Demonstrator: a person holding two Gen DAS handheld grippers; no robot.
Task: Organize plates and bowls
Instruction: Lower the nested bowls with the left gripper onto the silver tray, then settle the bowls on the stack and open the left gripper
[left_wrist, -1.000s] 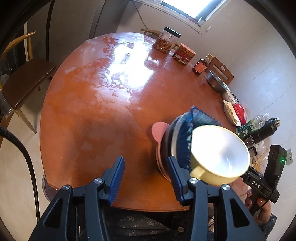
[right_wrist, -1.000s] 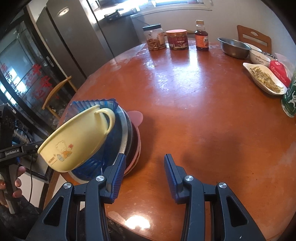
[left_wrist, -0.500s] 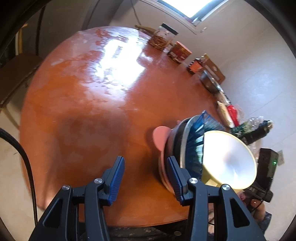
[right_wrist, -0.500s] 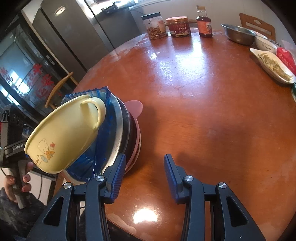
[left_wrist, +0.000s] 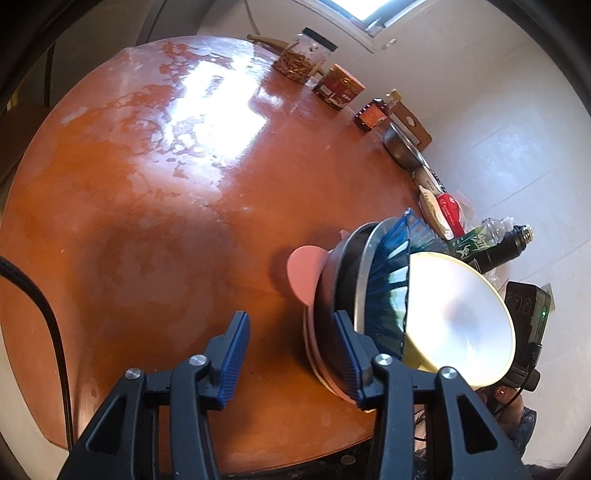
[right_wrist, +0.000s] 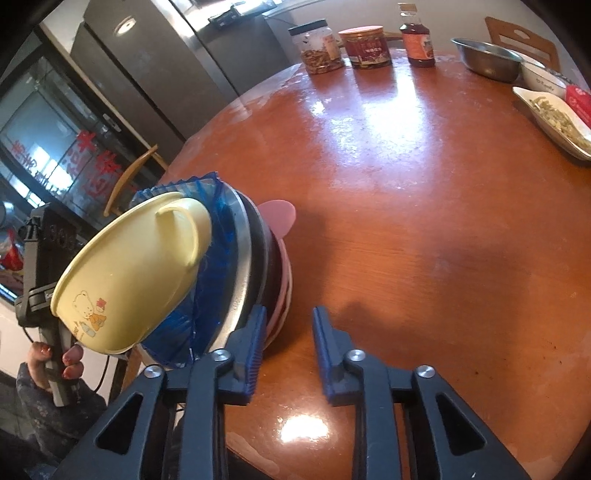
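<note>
A tilted stack leans at the near edge of the round wooden table (left_wrist: 155, 206): a pink eared plate (left_wrist: 303, 269), a dark bowl (left_wrist: 328, 291), a steel plate (right_wrist: 240, 266), a blue fluted bowl (left_wrist: 388, 273) and a yellow handled bowl (left_wrist: 458, 317) with a bear print (right_wrist: 129, 280). My left gripper (left_wrist: 290, 323) sits left of the stack, its right finger (left_wrist: 347, 350) against the lower rim. My right gripper (right_wrist: 289, 314) sits on the other side, its left finger (right_wrist: 251, 343) by the pink plate's edge. Both pairs of jaws are closing with only bare table between them.
Along the far rim stand a snack jar (right_wrist: 321, 48), a red tin (right_wrist: 369, 48), a brown bottle (right_wrist: 417, 44), a steel bowl (right_wrist: 487, 59) and a white dish of food (right_wrist: 554, 114). A hand (right_wrist: 55, 362) holds the other gripper past the table edge. A wooden chair (right_wrist: 125, 181) and a fridge (right_wrist: 177, 66) lie beyond.
The right gripper's jaws have narrowed a lot, the left's a little. The left gripper has come lower and nearer the stack, which now stands more upright.
</note>
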